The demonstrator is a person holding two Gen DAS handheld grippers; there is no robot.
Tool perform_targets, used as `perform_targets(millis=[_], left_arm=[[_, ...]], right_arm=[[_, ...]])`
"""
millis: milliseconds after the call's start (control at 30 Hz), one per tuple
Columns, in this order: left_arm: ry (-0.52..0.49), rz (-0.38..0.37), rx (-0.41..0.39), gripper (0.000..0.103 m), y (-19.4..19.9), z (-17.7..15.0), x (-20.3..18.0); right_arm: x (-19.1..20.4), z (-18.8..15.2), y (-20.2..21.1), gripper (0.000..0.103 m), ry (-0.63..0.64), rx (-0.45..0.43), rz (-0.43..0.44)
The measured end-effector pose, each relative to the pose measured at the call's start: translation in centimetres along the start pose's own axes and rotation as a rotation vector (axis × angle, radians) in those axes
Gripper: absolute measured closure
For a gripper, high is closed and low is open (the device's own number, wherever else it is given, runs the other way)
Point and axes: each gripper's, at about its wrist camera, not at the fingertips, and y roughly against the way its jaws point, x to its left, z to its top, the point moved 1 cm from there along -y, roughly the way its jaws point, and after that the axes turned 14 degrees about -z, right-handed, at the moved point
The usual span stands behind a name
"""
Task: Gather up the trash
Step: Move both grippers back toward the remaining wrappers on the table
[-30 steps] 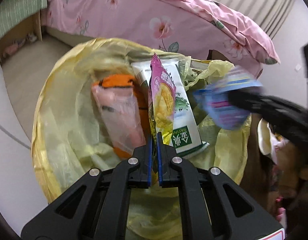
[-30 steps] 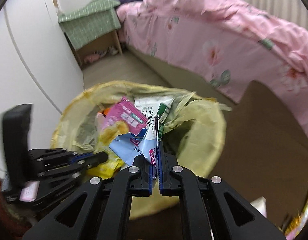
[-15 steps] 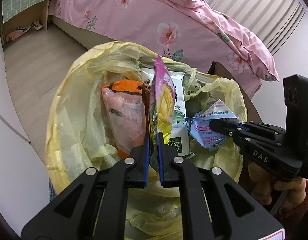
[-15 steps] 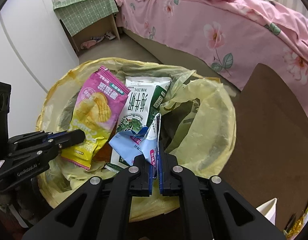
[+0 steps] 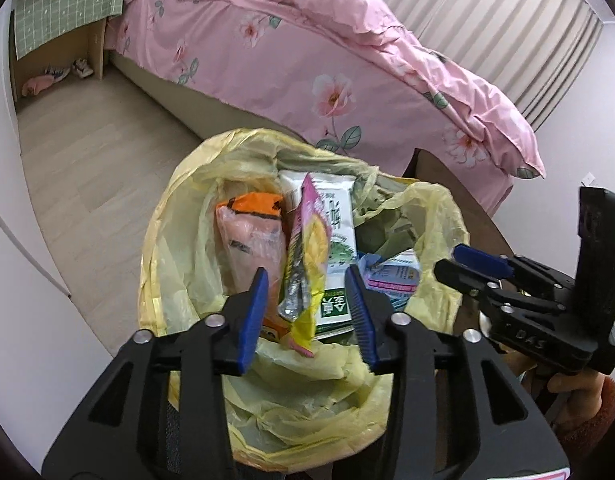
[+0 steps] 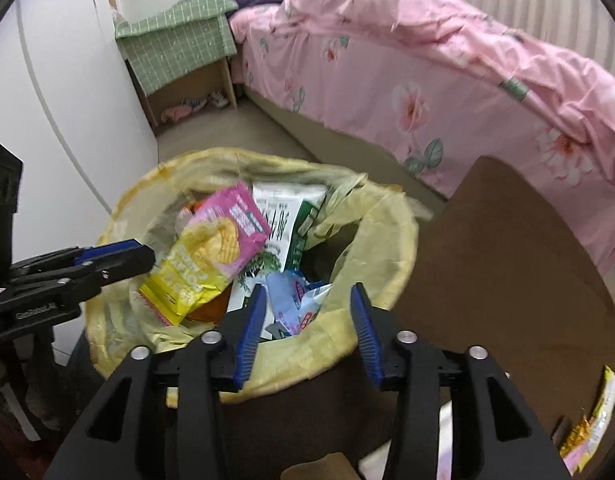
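Both grippers' jaws apart above bin (image 5: 179, 208)

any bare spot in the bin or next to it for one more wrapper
Bare liner on the trash bag's right half beside the white-green packet, and brown tabletop right of the bin. Crowded left and centre: pink-yellow chip bag, blue wrapper.

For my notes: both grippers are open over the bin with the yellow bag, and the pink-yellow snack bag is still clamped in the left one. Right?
Not quite. The left wrist view shows the left gripper open, its fingers clear of the snack bag, which lies loose in the bin.
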Motion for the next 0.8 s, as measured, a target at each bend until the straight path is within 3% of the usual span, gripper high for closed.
perform_targets(millis=[200,400,600,667,700,800], left_arm=[[-0.076,-0.016,-0.006,0.062,0.6,-0.6,-3.4],[-0.201,-0.089,0.008,0.051,0.3,-2.2,-8.8],[-0.313,-0.169,0.046,0.038,-0.6,-4.6,-14.4],[-0.348,-0.201,0.081,0.035,-1.3,-5.7,-16.1],[-0.369,-0.209,0.093,0.029,-1.6,-6.1,-16.8],[-0.434,-0.243,0.156,0.027,-3.1,-7.7,-19.1]], right_arm=[[-3.3,-1.9,5.7,0.055,-0.090,-0.108,-0.035],[-8.8,-6.4,11.3,0.044,-0.246,-0.210,-0.119],[-13.8,-12.4,15.4,0.035,-0.388,-0.247,-0.189],[-14.6,-14.6,16.8,0.035,-0.390,-0.272,-0.215],[-14.8,-15.3,17.1,0.035,-0.382,-0.266,-0.226],[-15.2,-18.0,18.3,0.035,-0.359,-0.251,-0.280]])
